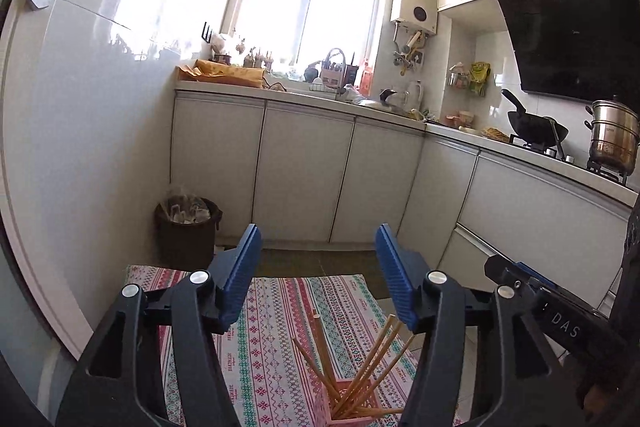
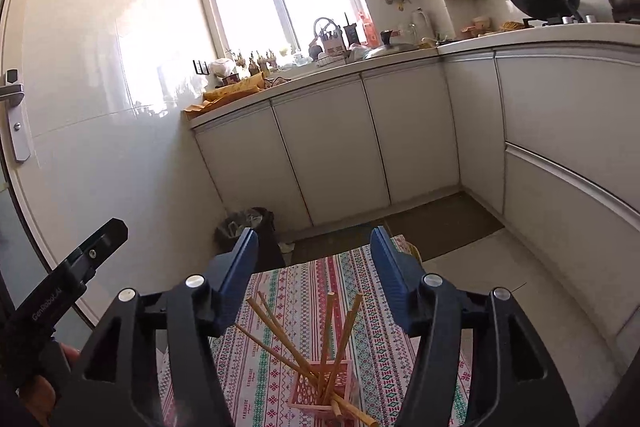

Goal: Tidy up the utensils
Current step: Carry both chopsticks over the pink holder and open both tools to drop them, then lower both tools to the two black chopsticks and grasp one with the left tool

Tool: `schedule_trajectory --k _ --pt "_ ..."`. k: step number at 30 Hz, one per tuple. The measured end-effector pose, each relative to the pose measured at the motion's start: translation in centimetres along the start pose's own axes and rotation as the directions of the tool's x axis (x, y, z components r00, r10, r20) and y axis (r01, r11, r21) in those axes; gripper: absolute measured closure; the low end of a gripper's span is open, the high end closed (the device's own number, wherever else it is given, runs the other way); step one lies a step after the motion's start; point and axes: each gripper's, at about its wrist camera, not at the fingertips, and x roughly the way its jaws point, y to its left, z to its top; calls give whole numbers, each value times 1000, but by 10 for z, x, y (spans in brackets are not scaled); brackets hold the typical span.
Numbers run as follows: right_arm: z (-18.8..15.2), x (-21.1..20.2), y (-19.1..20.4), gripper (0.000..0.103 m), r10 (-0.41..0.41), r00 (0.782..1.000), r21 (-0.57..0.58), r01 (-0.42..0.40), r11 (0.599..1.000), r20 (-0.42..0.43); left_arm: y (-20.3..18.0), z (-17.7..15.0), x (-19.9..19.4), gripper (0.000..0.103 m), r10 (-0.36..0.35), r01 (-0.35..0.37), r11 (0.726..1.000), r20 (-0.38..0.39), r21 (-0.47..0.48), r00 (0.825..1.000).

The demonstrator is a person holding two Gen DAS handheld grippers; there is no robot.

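Note:
Several wooden chopsticks [image 1: 360,367] stand fanned out in a pink lattice holder [image 1: 352,409] on a patterned tablecloth [image 1: 276,339]. In the right wrist view the chopsticks [image 2: 328,343] and the holder [image 2: 316,387] show the same way on the cloth [image 2: 380,347]. My left gripper [image 1: 318,247] is open and empty, raised above and behind the holder. My right gripper [image 2: 314,247] is open and empty, also raised above the holder. The right gripper's body [image 1: 552,311] shows at the left view's right edge; the left gripper's body [image 2: 68,275] shows at the right view's left edge.
A dark waste bin [image 1: 186,231] stands on the floor beyond the table, by the wall. White kitchen cabinets [image 1: 304,171] run along the back and right, with a cluttered counter, a wok [image 1: 536,129] and a steel pot [image 1: 612,137] on the stove.

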Motion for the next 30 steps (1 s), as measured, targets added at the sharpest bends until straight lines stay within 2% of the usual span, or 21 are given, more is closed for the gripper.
schedule_trajectory --k 1,3,5,6,7,20,24,30 --pt "-1 -2 -2 40 -2 1000 5 2 1000 -1 0 -1 -1 45 2 -2 1000 -1 0 1000" --pt "-2 -6 -5 27 -11 1000 11 11 1000 5 -1 -2 -4 37 5 -5 1000 -2 2 1000" --pt "-3 -13 -8 12 -23 999 21 23 1000 30 -2 -4 -10 17 18 -18 1000 13 -3 1000" --pt "-4 -17 -9 7 -31 998 28 30 999 49 -3 -4 -14 12 26 -26 1000 21 -5 999" --pt "-5 -21 -10 7 -38 997 30 36 999 60 -3 -5 -17 6 33 -33 999 30 -7 999" --pt "-18 -68 -16 7 -71 997 18 70 997 29 -17 -14 -40 7 33 -32 999 -36 37 999" --pt "-37 -90 -21 7 -77 997 14 77 997 3 -23 -27 -45 7 49 -43 996 -87 73 995" --pt "-80 -113 -31 7 -95 991 18 97 995 -98 -28 -51 -49 7 74 -56 992 -168 109 983"
